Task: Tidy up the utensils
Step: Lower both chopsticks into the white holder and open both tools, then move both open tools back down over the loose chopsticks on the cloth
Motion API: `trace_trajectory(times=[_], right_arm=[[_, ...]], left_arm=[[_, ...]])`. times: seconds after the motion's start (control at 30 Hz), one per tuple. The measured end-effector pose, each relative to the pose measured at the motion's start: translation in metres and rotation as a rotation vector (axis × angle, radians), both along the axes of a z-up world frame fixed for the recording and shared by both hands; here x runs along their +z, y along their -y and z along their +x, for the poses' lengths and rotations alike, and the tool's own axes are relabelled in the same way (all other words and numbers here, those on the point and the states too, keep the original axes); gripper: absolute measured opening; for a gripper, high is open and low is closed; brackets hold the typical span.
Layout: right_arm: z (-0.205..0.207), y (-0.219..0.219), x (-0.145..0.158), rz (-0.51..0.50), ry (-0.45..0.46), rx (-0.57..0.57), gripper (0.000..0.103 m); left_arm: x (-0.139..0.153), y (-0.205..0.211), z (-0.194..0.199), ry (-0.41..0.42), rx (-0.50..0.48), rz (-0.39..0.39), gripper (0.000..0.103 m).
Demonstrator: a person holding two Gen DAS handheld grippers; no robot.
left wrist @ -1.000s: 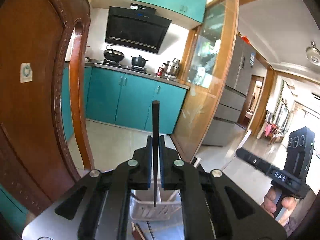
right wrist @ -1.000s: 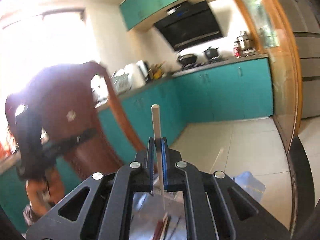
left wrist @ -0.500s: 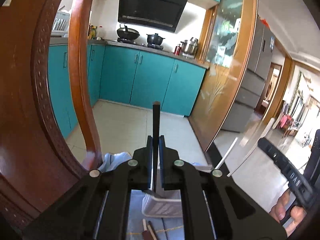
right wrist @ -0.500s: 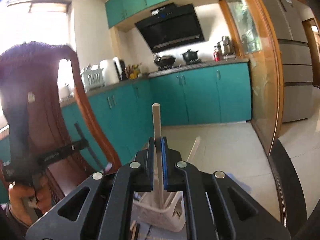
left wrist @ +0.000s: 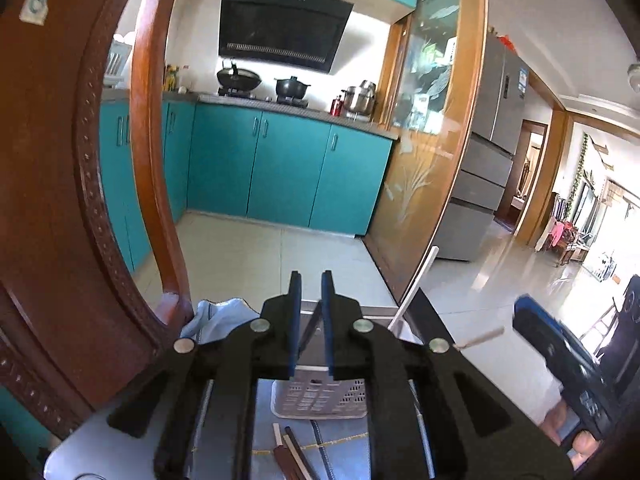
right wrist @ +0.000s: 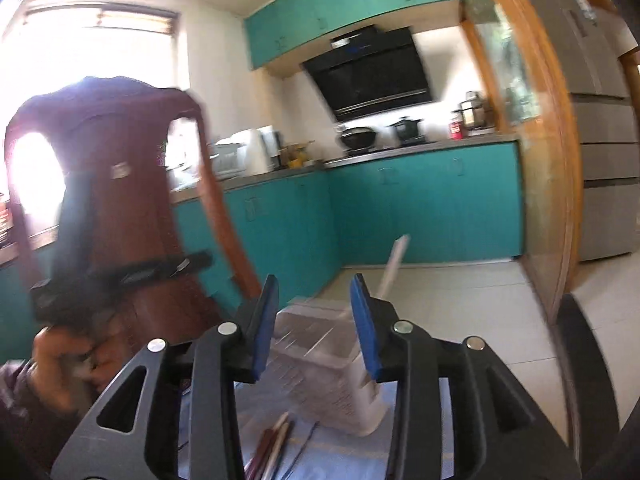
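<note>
- Left gripper: jaws have just been opening, now parted by a narrow gap. A dark chopstick leans slantwise in that gap, lower end down in the basket; pads do not look pressed on it, so released
- Right gripper: jaws have just been opening, now standing well apart, nothing between the blue pads; released
- Pale chopstick stands tilted in the basket, top end leaning up and to the right, just beyond the right pad and clear of it (blurred in the right wrist view). Left wrist view shows the same stick rising from the basket's right side
- White perforated basket: upright on the table directly ahead of and below both grippers; mesh wall faces the left wrist camera
- Loose utensils lie flat on the table surface in front of the basket, nearer the cameras: a pale stick, dark brown sticks and a thin dark one, side by side, not touching the basket
- Another pale stick end shows to the right of the left gripper; what it rests on cannot be told
- Light blue cloth bunched left of the basket, at the foot of the wooden chair back
- A hand grips the left device's handle at lower left of the right wrist view
- Background: teal cabinets, black range hood
</note>
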State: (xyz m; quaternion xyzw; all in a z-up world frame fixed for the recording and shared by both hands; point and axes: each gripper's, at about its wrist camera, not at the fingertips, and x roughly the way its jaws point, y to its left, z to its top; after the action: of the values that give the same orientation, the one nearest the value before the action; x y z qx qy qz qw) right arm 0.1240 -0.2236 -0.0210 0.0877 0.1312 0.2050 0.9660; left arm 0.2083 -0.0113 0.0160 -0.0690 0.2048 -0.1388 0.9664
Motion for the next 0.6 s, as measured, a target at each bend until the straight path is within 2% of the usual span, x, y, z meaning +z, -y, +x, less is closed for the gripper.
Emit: trace_trajectory(times=[0.07, 0.13, 0.17, 0.3, 0.37, 0.43, 0.53, 0.6], right_arm=[[-0.005, -0.016, -0.022, -0.069, -0.074, 0.053, 0.038], [0.005, -0.036, -0.057, -0.168, -0.234, 0.085, 0.038], [0.012, -0.045, -0.073, -0.202, -0.308, 0.098, 0.038], [0.035, -0.077, -0.134, -0.313, -0.566, 0.131, 0.038], [0.038, -0.087, -0.15, -0.336, -0.623, 0.14, 0.038], [0.041, -0.096, -0.162, -0.357, -0.671, 0.141, 0.038], [0.04, -0.11, -0.175, -0.411, -0.698, 0.14, 0.04], [0.038, -0.114, -0.178, -0.411, -0.695, 0.141, 0.042]], left_arm=[[-0.004, -0.002, -0.011, 0.028, 0.015, 0.029, 0.019], [-0.014, -0.005, -0.018, 0.025, 0.028, 0.055, 0.029], [-0.021, -0.008, -0.02, 0.014, 0.038, 0.065, 0.03], [-0.058, -0.025, -0.019, -0.1, 0.094, 0.084, 0.032], [-0.072, -0.032, -0.017, -0.161, 0.115, 0.086, 0.033], [-0.082, -0.038, -0.018, -0.207, 0.135, 0.085, 0.045], [-0.088, -0.042, -0.022, -0.217, 0.144, 0.086, 0.051], [-0.091, -0.044, -0.024, -0.221, 0.147, 0.099, 0.055]])
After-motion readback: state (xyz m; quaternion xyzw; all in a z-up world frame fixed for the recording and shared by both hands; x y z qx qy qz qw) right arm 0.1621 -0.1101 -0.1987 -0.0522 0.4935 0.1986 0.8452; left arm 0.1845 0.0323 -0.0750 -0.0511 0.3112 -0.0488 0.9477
